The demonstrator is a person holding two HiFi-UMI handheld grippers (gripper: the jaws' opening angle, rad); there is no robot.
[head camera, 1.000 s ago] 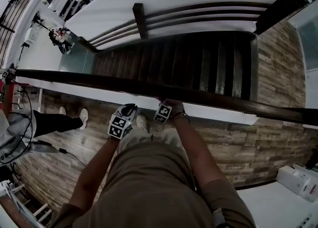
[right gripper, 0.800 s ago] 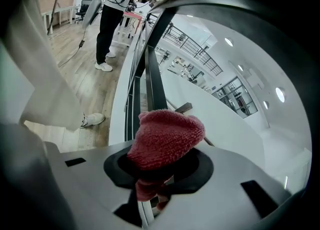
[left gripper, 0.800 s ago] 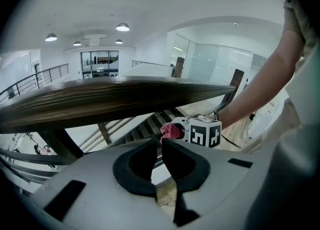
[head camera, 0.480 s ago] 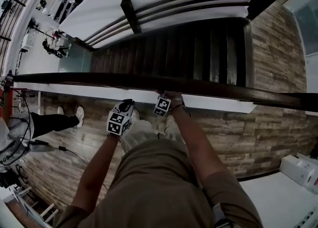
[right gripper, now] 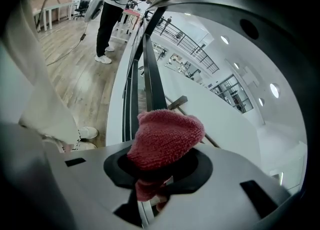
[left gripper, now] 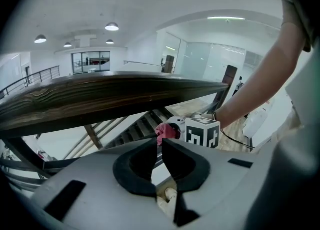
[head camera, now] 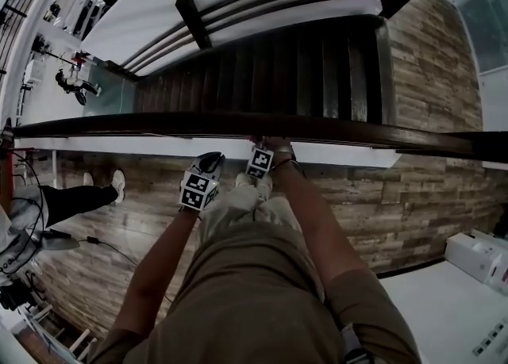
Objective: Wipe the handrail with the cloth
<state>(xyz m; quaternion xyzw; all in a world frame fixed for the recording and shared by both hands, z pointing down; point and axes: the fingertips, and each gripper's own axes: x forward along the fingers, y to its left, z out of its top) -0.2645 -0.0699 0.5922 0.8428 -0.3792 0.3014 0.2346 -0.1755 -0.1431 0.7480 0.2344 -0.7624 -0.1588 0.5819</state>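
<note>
Dark wooden handrail (head camera: 238, 124) runs left to right across the middle of the head view, with the staircase (head camera: 302, 69) above it in frame and plank floor (head camera: 413, 196) below.

Right gripper (head camera: 260, 160): at the rail's near edge, centre frame. In its own view the jaws are clamped on a red knitted cloth (right gripper: 165, 139), which bulges out past the pads of the right gripper (right gripper: 159, 166). The rail (right gripper: 152, 78) recedes toward the upper part of that frame directly behind the cloth. Whether cloth and wood touch cannot be confirmed.

Left gripper (head camera: 202, 184): just left of the right one and lower in frame, apart from the rail. Jaws closed on nothing (left gripper: 158, 146). Its view shows the rail (left gripper: 100, 98) overhead, and beyond its tips the cloth (left gripper: 165, 131) beside the right gripper's marker cube (left gripper: 202, 133).

Second person's legs (head camera: 71, 196) at left edge of the head view.
</note>
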